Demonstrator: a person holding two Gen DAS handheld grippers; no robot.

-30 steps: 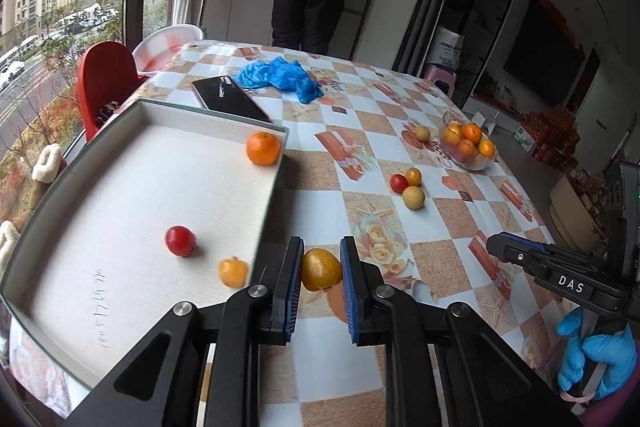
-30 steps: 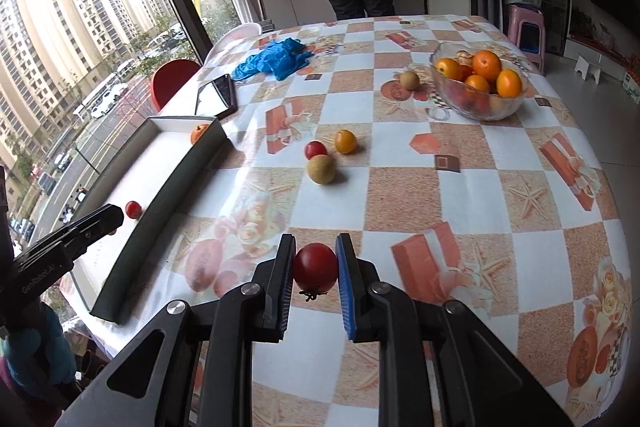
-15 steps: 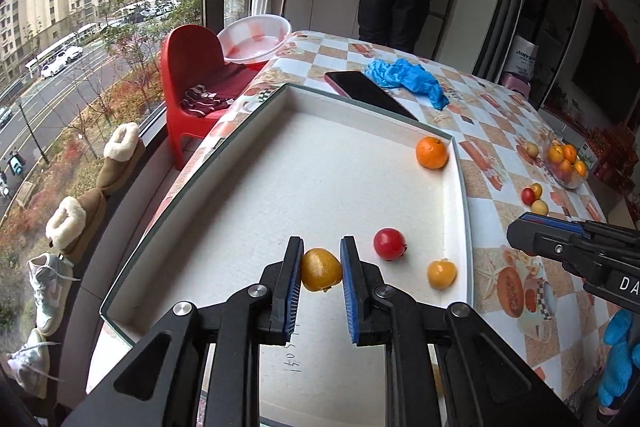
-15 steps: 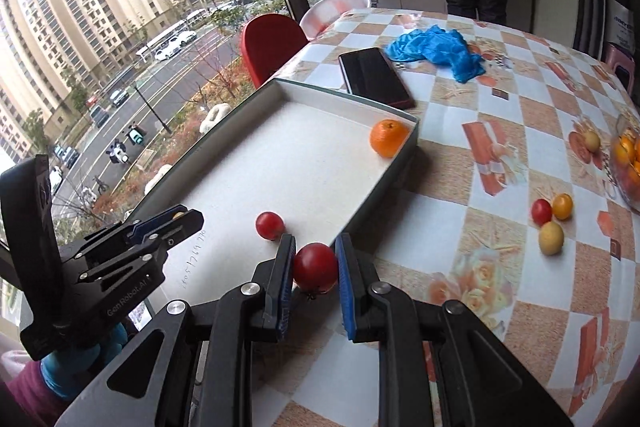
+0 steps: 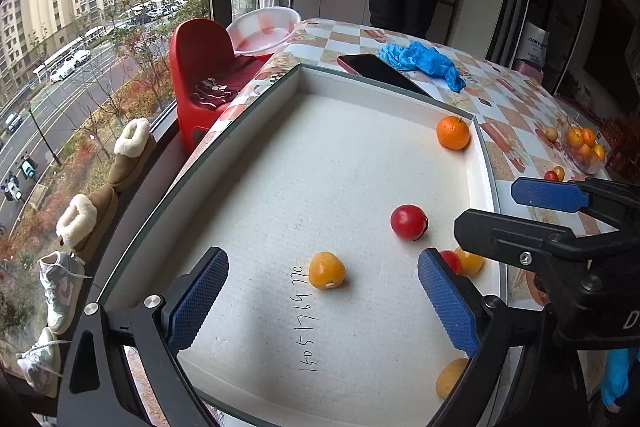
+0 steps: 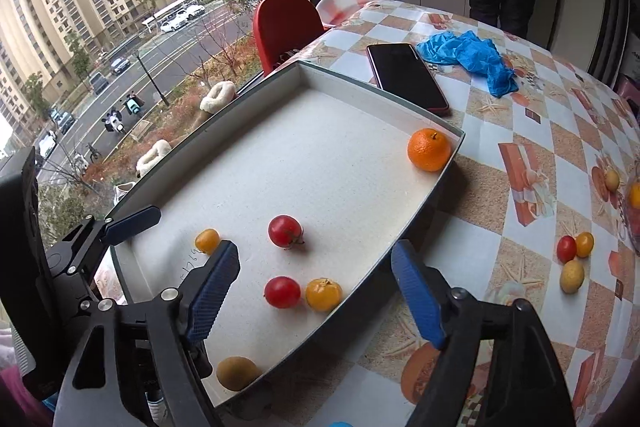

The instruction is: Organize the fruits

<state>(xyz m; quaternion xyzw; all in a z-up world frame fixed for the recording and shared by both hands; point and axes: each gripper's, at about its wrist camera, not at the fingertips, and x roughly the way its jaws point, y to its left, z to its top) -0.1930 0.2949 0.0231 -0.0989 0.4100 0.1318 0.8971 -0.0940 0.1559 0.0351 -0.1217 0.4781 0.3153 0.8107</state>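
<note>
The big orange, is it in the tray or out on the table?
In. The big orange sits inside the tray, tucked into its far corner by the wall.

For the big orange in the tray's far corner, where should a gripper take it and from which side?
Grip the orange across its widest middle, coming from above. It sits tight in the corner of the tray, with the walls close on two sides, so a level approach looks blocked there. One finger should probably go on the open tray-floor side, the other between fruit and wall. Stem faces up.
</note>
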